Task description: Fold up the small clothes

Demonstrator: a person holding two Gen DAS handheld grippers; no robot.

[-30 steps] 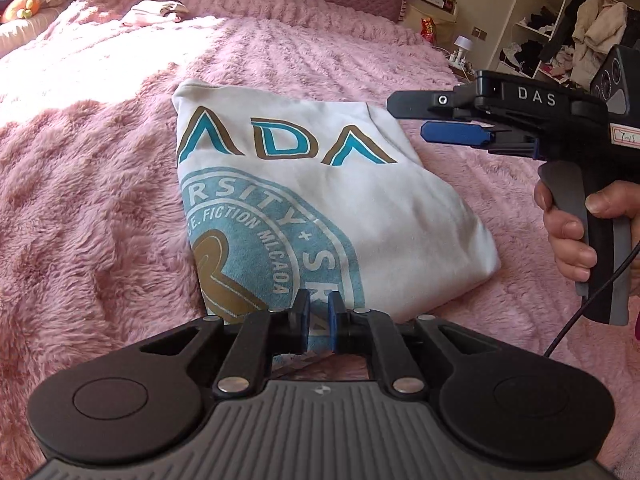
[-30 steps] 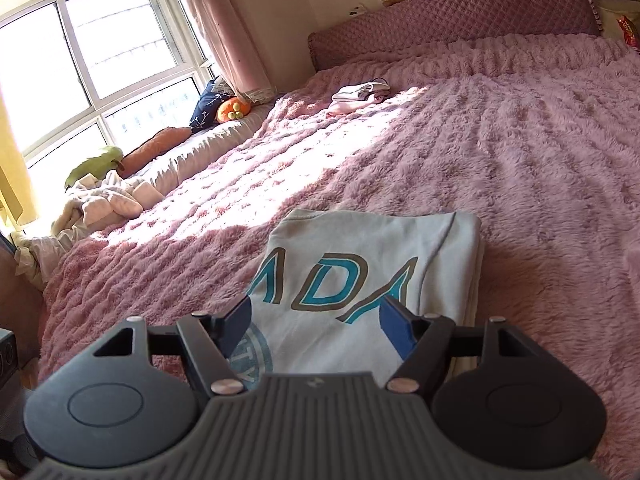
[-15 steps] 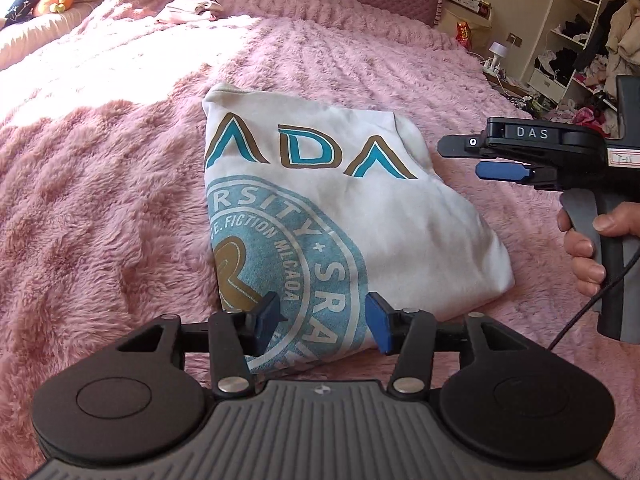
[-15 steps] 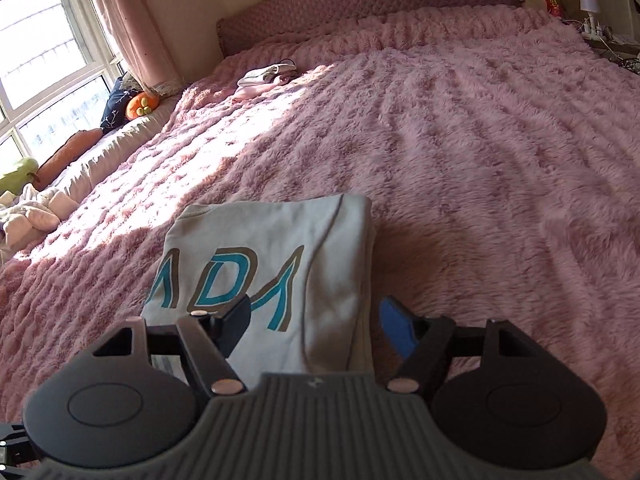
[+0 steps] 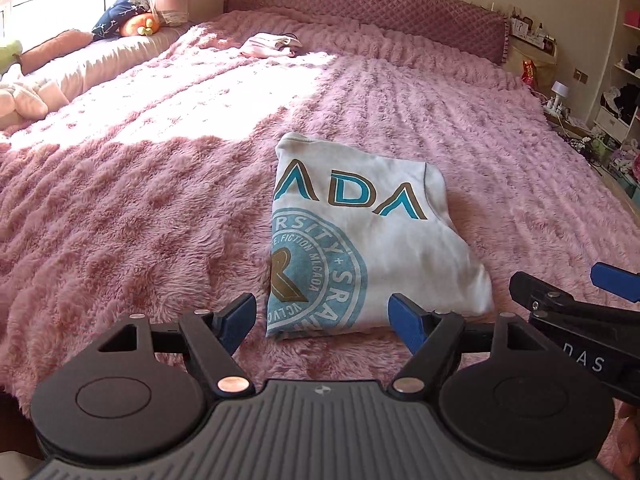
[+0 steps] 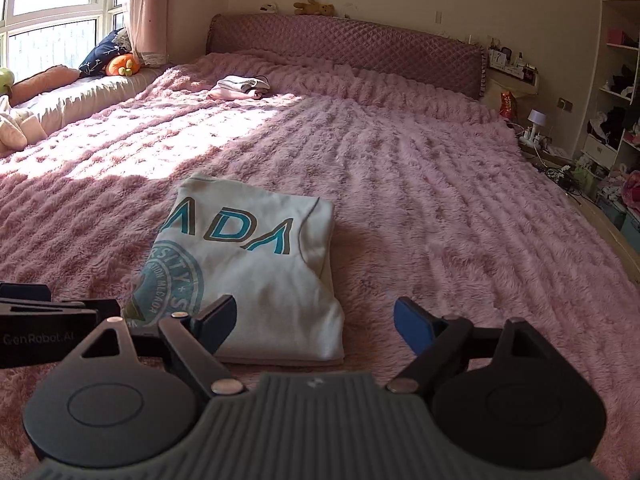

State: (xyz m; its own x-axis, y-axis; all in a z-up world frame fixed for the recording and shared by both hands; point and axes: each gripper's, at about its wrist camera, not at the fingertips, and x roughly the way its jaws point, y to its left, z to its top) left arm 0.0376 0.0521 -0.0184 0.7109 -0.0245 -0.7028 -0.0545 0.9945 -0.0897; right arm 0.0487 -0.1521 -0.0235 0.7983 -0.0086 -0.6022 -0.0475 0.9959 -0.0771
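A white shirt [image 5: 384,240] with teal and brown print lies folded into a rectangle on the pink fluffy bedspread [image 5: 140,208]; it also shows in the right wrist view [image 6: 260,264]. My left gripper [image 5: 322,320] is open and empty, held just short of the shirt's near edge. My right gripper [image 6: 314,320] is open and empty, above the shirt's near right corner. The right gripper's fingers [image 5: 560,300] show at the right edge of the left wrist view.
A small pile of folded pale clothes [image 6: 240,87] lies far up the bed near the quilted headboard [image 6: 360,46]. Cushions and soft toys [image 6: 120,65] line the window side at left. Shelves with clutter [image 6: 616,120] stand beyond the bed's right edge.
My left gripper opened, letting go of the shirt's near edge, and drew back. Both grippers pulled back and rose, so the shirt sits farther away.
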